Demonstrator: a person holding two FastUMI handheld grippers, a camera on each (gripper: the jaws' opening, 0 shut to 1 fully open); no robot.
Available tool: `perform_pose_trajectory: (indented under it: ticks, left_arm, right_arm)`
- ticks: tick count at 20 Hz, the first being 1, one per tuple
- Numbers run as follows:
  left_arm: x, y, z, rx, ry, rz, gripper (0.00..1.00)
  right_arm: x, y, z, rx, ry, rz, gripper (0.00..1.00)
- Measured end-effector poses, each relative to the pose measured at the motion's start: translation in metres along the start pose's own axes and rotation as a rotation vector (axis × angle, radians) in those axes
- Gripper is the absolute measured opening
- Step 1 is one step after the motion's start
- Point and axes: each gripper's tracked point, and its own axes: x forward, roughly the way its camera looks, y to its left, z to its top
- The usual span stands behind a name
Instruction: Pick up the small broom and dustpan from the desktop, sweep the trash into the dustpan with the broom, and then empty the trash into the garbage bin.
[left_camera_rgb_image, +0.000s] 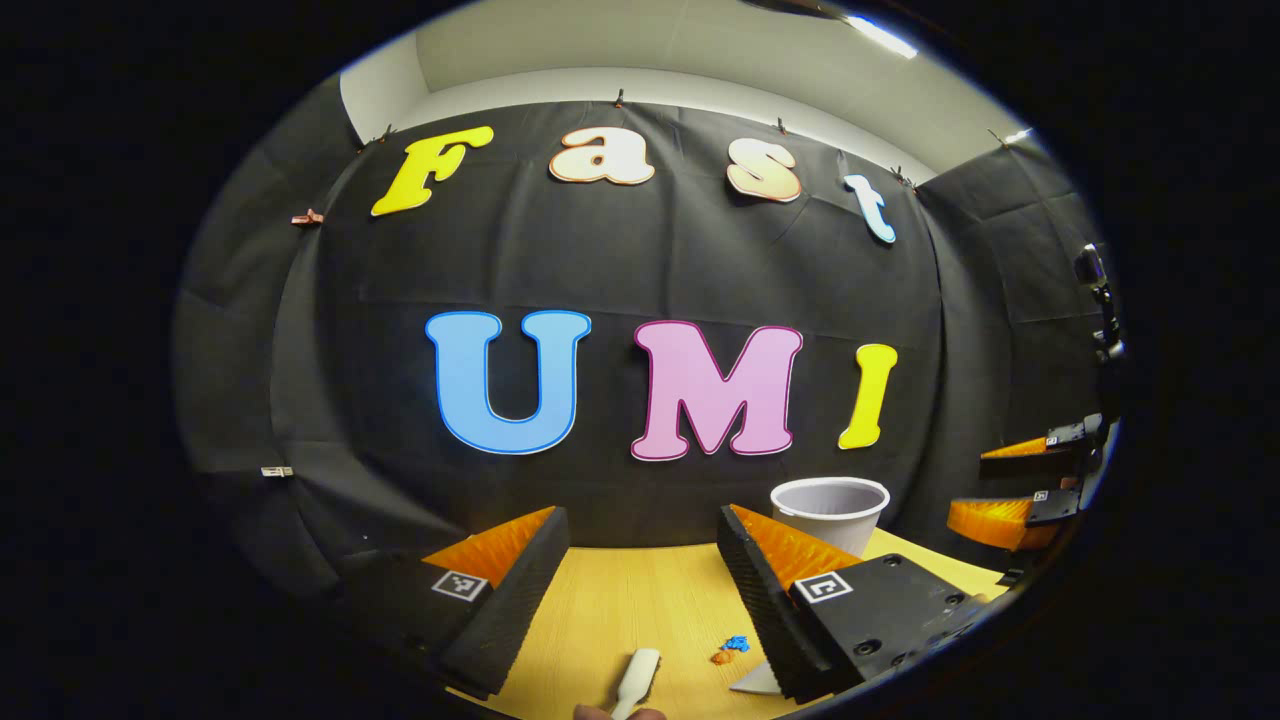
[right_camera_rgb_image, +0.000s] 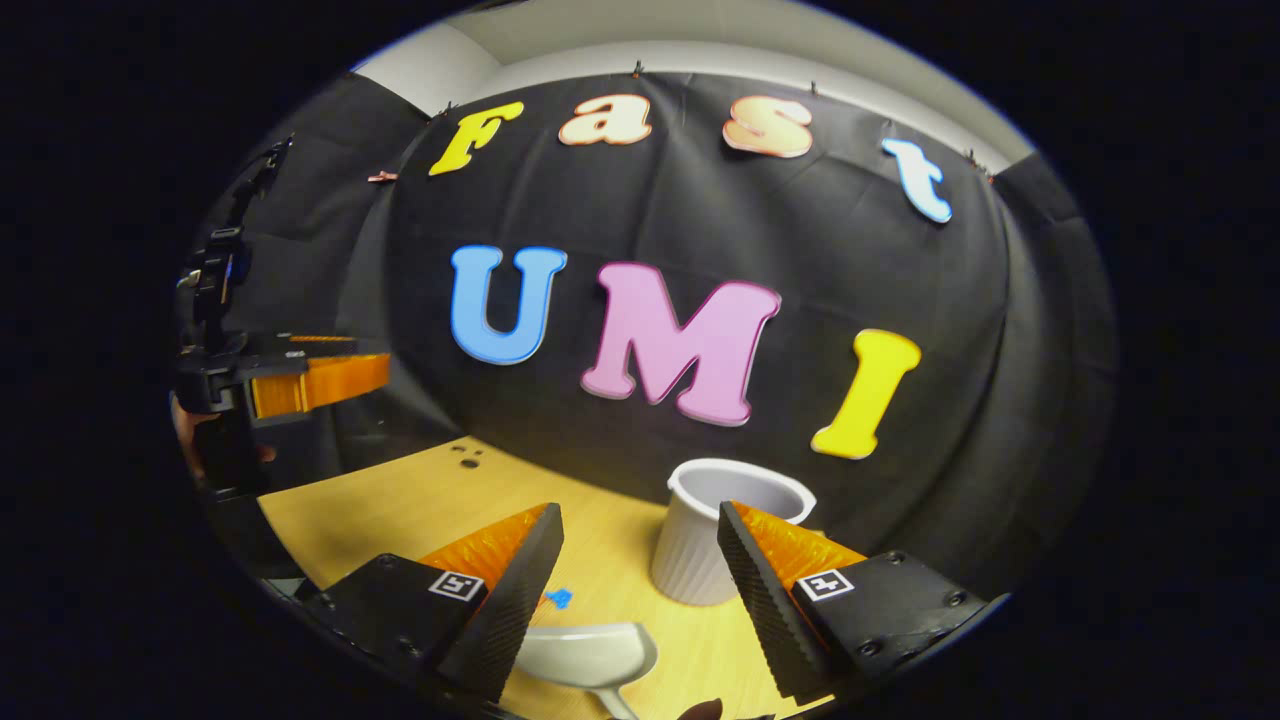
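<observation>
From my left gripper (left_camera_rgb_image: 640, 590), fingers spread wide and empty above the wooden table (left_camera_rgb_image: 620, 600), the white broom handle (left_camera_rgb_image: 637, 680) lies just below and between them, its long axis running away from me, with bits of blue and orange trash (left_camera_rgb_image: 730, 650) to its right. From my right gripper (right_camera_rgb_image: 640, 590), also open and empty, the white dustpan (right_camera_rgb_image: 585, 655) sits below between the fingers, handle toward me, the ribbed white garbage bin (right_camera_rgb_image: 715, 545) standing just beyond.
</observation>
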Motion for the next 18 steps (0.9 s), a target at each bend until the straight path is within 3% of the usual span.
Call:
perform_pose_trajectory:
  ticks: [6,13,18]
  left_arm:
    - [0.004,0.003,-0.024,0.020,0.054,0.016,0.95]
    - [0.005,0.010,-0.036,0.035,0.087,0.057,0.95]
    - [-0.001,0.014,-0.040,0.033,0.099,0.099,0.96]
  right_arm:
    - [-0.010,-0.001,-0.125,-0.009,0.359,0.140,0.96]
    - [-0.017,0.007,-0.241,-0.042,0.702,0.221,0.92]
    - [-0.008,0.018,-0.290,-0.045,0.834,0.269,0.89]
